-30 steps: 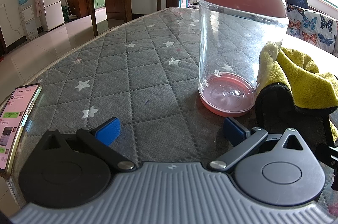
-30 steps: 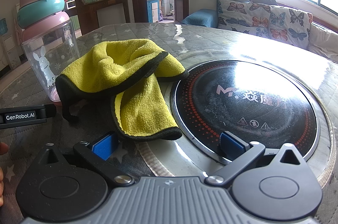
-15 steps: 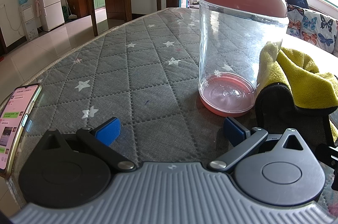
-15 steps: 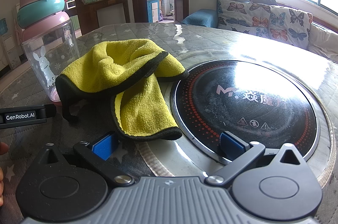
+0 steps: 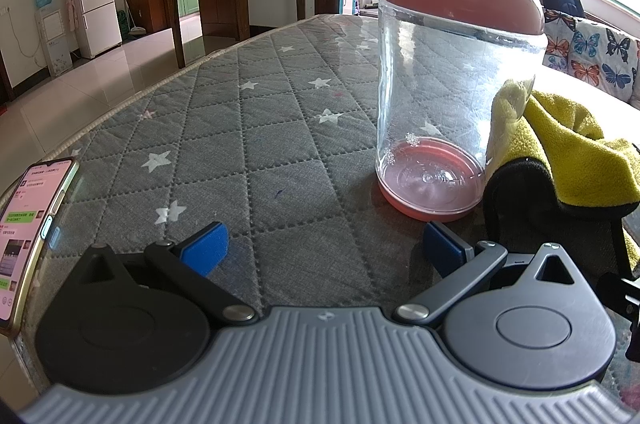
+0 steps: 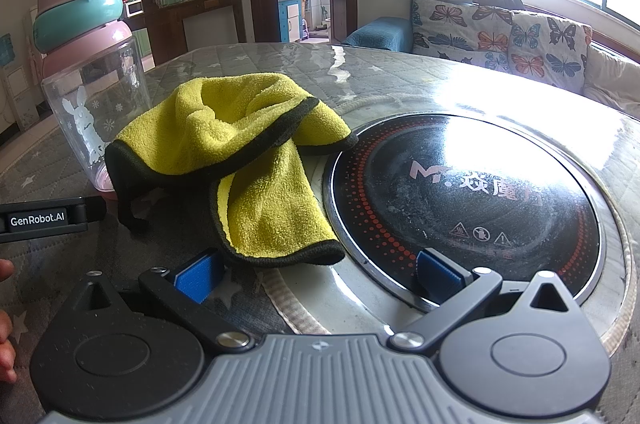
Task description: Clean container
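A clear plastic bottle (image 5: 452, 112) with a pink base and a pink-and-teal lid stands upright on the quilted table; it also shows in the right wrist view (image 6: 92, 104), with antlers on its lid. A yellow cloth with a black edge (image 6: 240, 160) lies crumpled to its right, also seen in the left wrist view (image 5: 568, 152). My left gripper (image 5: 326, 248) is open and empty, just short of the bottle. My right gripper (image 6: 316, 270) is open and empty, just short of the cloth's near edge.
A phone (image 5: 28, 236) with a lit screen lies at the table's left edge. A round black induction hob (image 6: 468, 200) is set into the table to the right of the cloth. A butterfly-pattern sofa (image 6: 520, 44) stands beyond the table.
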The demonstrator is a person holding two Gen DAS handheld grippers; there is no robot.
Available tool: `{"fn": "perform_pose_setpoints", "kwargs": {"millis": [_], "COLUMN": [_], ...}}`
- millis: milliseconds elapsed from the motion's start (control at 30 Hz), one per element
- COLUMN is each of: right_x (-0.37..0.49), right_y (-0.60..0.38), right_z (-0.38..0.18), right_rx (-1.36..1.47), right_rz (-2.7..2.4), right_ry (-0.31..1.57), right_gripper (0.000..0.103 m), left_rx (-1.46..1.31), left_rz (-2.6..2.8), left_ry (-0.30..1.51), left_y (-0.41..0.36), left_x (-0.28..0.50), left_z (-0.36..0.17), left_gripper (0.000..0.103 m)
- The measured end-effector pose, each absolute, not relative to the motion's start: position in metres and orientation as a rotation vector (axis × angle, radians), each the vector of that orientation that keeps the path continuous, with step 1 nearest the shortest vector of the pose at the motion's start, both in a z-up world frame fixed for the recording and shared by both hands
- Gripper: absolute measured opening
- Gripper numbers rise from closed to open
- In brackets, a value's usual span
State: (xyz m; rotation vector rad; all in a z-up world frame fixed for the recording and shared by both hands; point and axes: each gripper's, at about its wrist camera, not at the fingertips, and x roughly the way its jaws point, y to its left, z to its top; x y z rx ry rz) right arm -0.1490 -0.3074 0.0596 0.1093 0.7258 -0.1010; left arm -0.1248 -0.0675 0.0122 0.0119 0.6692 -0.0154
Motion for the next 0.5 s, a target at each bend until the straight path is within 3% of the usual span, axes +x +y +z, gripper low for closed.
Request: {"fn": "perform_pose_setpoints", "kwargs": {"millis": [500], "right_x": [-0.1533], "right_y": [-0.3072], "right_z": [0.0631], "right_rx": [0.129], "right_rz": [-0.107], "right_ry": [0.719], "right_gripper": [0.103], "left_rx": [0.021], "left_rz": [-0.015], "left_ry": [0.679], "left_y": [-0.0669], "left_x": [-0.1268], "left_z": [0.0125], "left_gripper": [0.103]}}
